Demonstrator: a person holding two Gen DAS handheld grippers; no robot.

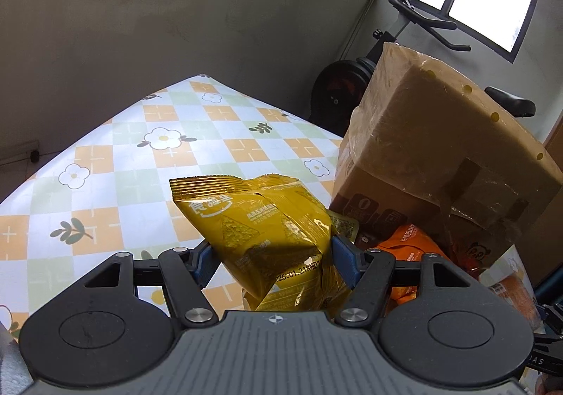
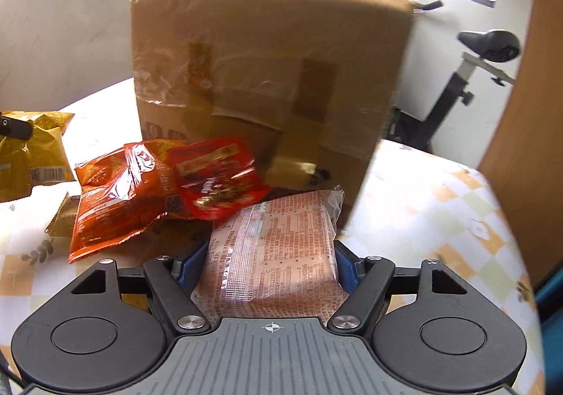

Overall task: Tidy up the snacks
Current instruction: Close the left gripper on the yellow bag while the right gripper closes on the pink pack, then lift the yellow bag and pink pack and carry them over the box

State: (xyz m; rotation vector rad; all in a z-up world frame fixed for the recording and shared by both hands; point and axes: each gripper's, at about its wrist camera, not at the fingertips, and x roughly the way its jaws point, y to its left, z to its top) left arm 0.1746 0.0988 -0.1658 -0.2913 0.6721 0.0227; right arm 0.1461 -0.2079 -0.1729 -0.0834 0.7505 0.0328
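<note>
Left tongs [image 1: 272, 259] clamp a crinkled yellow foil bag [image 1: 260, 229]; right tongs [image 2: 269, 266] clamp a flat, glossy pink packet [image 2: 278, 254].

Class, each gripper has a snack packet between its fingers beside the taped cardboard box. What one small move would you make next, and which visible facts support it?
Probably lift both packets a little higher and carry them clear of the pile. The left gripper clamps the yellow chip bag, the right gripper the pink packet. The orange bag and red packet lie loose against the cardboard box, so low moves might drag them.
</note>
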